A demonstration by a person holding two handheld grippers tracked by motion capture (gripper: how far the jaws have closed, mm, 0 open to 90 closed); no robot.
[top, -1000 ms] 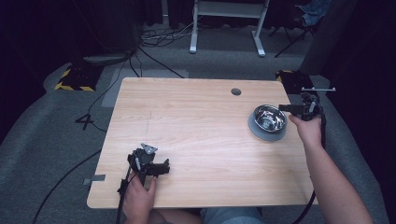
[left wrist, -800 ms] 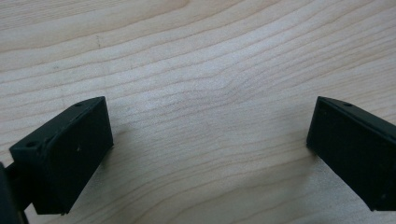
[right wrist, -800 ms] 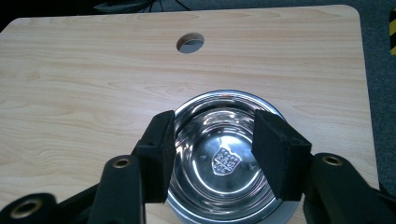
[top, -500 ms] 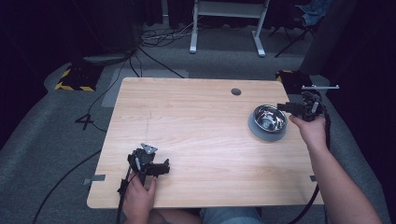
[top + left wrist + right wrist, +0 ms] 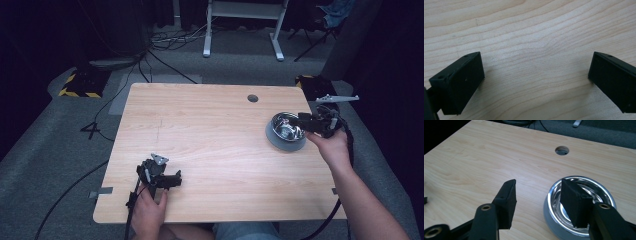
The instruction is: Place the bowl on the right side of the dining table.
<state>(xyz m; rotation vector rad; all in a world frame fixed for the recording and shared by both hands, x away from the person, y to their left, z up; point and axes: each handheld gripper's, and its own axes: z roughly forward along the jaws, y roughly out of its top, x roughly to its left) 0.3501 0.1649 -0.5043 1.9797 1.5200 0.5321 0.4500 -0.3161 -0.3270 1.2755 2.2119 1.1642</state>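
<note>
At table's right edge, right gripper (image 5: 301, 121) hovered over steel bowl (image 5: 286, 131), its jaws just opening, nothing between; left gripper (image 5: 172, 180) wide open, empty. Next: straddle rim, close.

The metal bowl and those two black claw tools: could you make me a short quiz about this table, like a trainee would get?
1. True or false: the metal bowl sits near the table's right edge in the high view.
2. Which gripper is at the bowl? A) the left gripper B) the right gripper
3. Fill in: the left gripper's jaws stand apart over bare ____.

Key
1. True.
2. B. Its jaws have just been opening; in the right gripper view one jaw is in front of the bowl's inside and the other is outside the rim, with no grip visible.
3. Wood; nothing lies between them.
</note>
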